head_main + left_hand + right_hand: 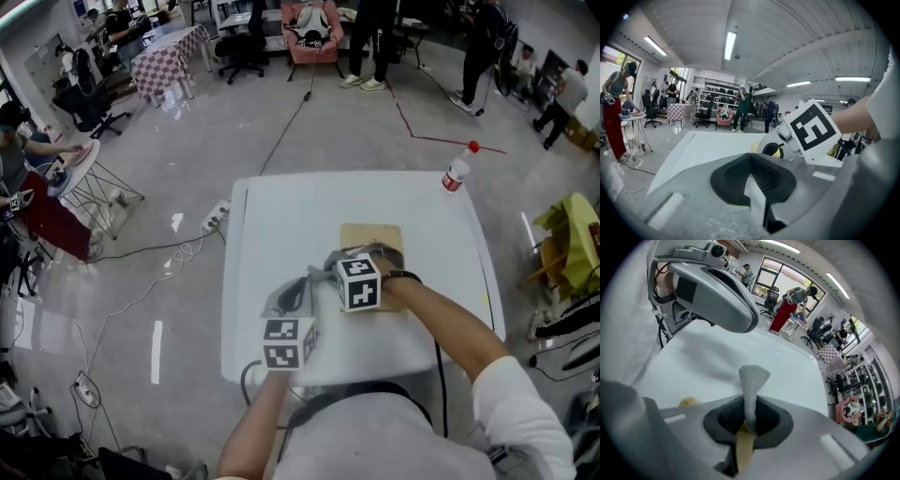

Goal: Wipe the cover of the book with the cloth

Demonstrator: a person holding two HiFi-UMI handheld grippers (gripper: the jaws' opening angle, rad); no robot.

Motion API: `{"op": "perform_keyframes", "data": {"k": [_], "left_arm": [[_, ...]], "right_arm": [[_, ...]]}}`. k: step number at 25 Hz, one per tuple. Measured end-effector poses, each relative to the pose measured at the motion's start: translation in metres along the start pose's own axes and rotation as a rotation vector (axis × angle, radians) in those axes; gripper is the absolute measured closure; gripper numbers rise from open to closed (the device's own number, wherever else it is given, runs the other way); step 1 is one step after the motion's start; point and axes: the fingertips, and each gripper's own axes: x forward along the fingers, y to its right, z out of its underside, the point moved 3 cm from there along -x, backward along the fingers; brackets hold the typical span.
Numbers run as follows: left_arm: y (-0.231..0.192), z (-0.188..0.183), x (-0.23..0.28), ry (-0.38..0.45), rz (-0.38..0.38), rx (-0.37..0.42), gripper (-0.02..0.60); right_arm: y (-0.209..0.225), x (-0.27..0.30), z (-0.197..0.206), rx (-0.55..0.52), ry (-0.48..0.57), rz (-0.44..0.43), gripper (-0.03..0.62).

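A tan book (373, 234) lies on the white table (281, 225), right of centre. My right gripper (336, 267) hangs over the book's near left part, shut on a grey cloth (345, 255). In the right gripper view a fold of the cloth (752, 380) sticks up from the shut jaws (750, 420), and the book (744, 446) shows as a tan strip below them. My left gripper (298, 289) hovers over bare table just left of the book. In the left gripper view it (751, 164) is shut with nothing in it.
A plastic bottle with a red cap (457, 173) stands at the table's far right corner. Cables run across the floor to the left of the table. People, chairs and an ironing board stand well away from it.
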Motion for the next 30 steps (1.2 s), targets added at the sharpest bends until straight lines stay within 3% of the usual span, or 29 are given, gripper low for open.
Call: {"op": "perform_keyframes", "data": {"k": [18,24,30], "left_arm": [[0.006,0.001,-0.018,-0.008,0.117,0.028,0.575],[0.011,-0.011,-0.015,0.02,0.131,0.022,0.575],[0.027,-0.024,-0.007,0.042,0.145,0.032,0.574]], "right_arm": [[-0.072,-0.022,-0.034,0.142,0.05,0.006,0.568],[-0.069,-0.051,-0.029,0.381,0.189,0.134,0.568],[-0.054,-0.098,0.001,0.615,0.297,0.33,0.568]]}}
